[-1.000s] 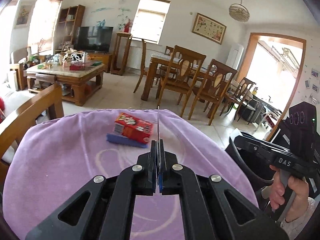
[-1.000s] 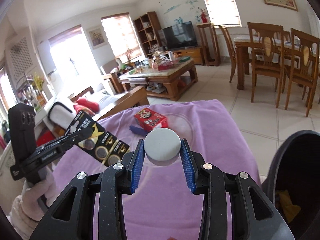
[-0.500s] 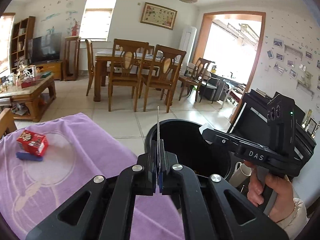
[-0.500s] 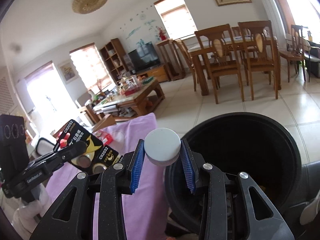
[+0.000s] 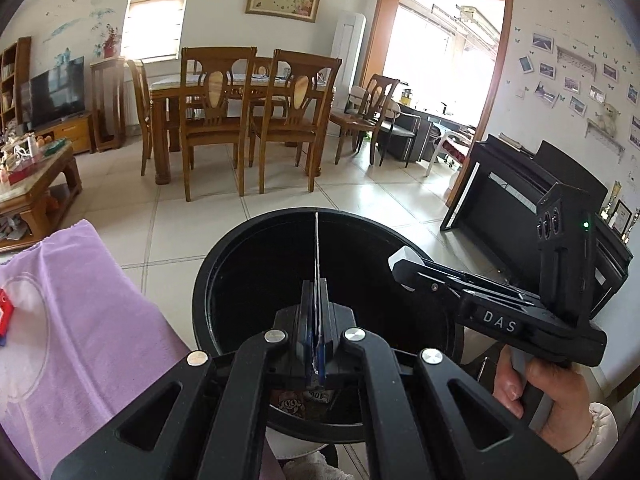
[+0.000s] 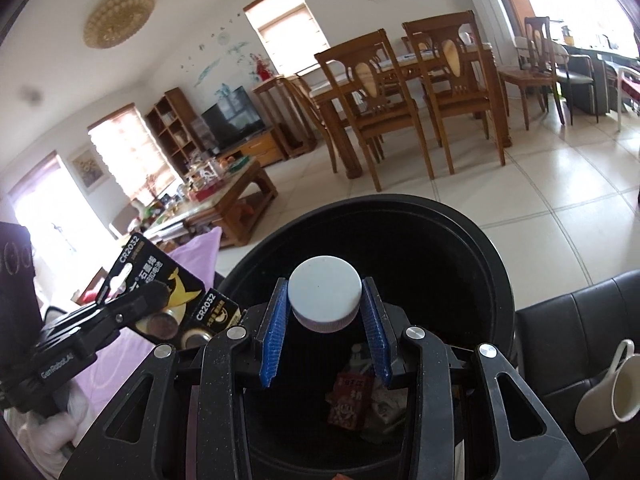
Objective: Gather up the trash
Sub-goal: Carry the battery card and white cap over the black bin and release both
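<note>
My left hand-held gripper (image 5: 316,312) tips down a little, and its two fingers are squeezed tight together on a thin card of coin batteries (image 6: 160,292) that I see only edge-on from this side. My right hand-held gripper (image 6: 325,320) also tips down, with its blue pads (image 6: 274,332) pressed on the two sides of a round white cap (image 6: 325,298). My right hand (image 5: 548,392) is wrapped around that gripper's handle, with a pale sleeve at the wrist, and both grippers sit near each other, left beside right.
</note>
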